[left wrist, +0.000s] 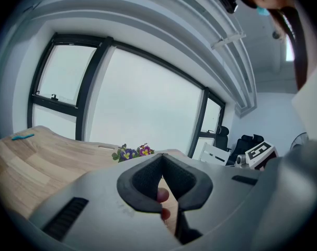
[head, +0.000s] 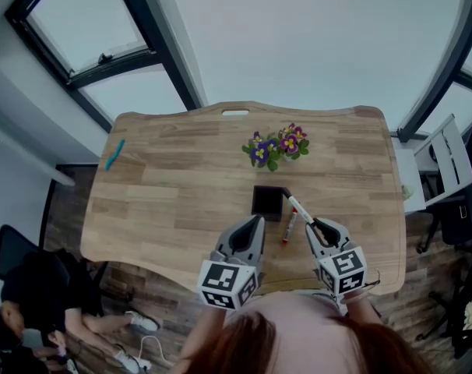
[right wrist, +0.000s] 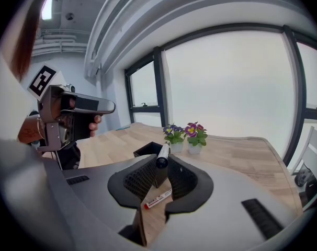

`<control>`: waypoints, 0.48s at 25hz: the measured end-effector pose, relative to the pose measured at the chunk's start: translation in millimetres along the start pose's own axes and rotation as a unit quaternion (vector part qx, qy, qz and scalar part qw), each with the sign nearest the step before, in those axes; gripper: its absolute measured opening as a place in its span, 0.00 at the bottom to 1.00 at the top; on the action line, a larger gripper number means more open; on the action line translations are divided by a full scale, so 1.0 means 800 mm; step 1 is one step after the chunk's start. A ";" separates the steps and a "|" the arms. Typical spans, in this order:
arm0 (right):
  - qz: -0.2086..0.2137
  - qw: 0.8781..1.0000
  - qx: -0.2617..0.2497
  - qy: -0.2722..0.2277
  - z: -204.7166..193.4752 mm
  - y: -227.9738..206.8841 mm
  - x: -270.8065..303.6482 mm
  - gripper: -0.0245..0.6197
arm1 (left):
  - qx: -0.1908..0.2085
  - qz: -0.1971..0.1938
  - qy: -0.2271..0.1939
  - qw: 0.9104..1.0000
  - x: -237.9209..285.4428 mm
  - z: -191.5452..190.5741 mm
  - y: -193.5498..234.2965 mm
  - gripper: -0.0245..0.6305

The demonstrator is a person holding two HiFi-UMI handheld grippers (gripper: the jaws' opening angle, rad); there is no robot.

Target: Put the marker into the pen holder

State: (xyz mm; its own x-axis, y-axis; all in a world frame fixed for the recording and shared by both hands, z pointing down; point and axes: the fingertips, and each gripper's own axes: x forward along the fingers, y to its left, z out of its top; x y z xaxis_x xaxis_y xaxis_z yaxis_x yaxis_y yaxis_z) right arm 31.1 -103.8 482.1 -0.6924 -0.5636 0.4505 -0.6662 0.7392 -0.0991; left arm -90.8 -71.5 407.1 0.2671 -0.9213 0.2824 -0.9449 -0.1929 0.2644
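Observation:
A white marker with a black cap [head: 300, 208] is clamped between the jaws of my right gripper [head: 318, 226]. Its free end points toward the black square pen holder [head: 267, 202], just right of the holder's rim. In the right gripper view the marker [right wrist: 163, 157] stands between the pads of my right gripper [right wrist: 161, 163], with the pen holder [right wrist: 147, 149] just beyond. A second marker with red ends [head: 288, 227] lies flat on the wood below the holder. My left gripper [head: 256, 222] hovers near the holder's front, and my left gripper [left wrist: 161, 158] has its jaws together and nothing held.
Two small pots of purple flowers [head: 276, 147] stand behind the holder. A teal pen [head: 114, 154] lies at the table's far left. The wooden table [head: 166, 185] ends near my body. A seated person [head: 33, 294] is at floor left, and chairs [head: 446, 170] stand to the right.

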 end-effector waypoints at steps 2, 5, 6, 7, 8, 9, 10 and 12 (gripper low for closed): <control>0.005 1.000 0.000 0.000 0.001 0.002 0.003 0.13 | -0.001 0.002 0.000 1.000 0.000 0.000 0.003 0.04; 0.013 1.000 0.000 -0.001 0.002 0.006 0.006 0.13 | -0.003 0.006 0.000 1.000 -0.002 -0.001 0.007 0.04; 0.015 1.000 0.000 -0.001 0.002 0.008 0.007 0.13 | -0.004 0.008 0.000 1.000 -0.002 -0.002 0.009 0.04; 0.018 1.000 0.000 0.000 0.002 0.009 0.009 0.13 | -0.005 0.010 0.001 1.000 -0.003 -0.003 0.010 0.04; 0.019 1.000 -0.001 0.001 0.001 0.010 0.010 0.13 | -0.006 0.012 0.001 1.000 -0.004 -0.003 0.012 0.04; 0.021 1.000 -0.001 0.002 0.001 0.011 0.011 0.13 | -0.007 0.014 0.002 1.000 -0.004 -0.004 0.014 0.04; 0.023 1.000 -0.002 0.003 0.001 0.012 0.013 0.13 | -0.007 0.016 0.003 1.000 -0.004 -0.004 0.015 0.04; 0.027 1.000 -0.002 0.005 0.001 0.014 0.015 0.13 | -0.009 0.019 0.004 1.000 -0.005 -0.006 0.018 0.04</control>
State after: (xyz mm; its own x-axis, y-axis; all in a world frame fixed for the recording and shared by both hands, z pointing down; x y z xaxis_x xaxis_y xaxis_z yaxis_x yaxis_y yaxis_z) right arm 14.9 -102.6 485.9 -0.7245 -0.5186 0.4539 -0.6267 0.7698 -0.1207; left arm -104.6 -68.6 414.1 0.2327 -0.9253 0.2996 -0.9509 -0.1518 0.2697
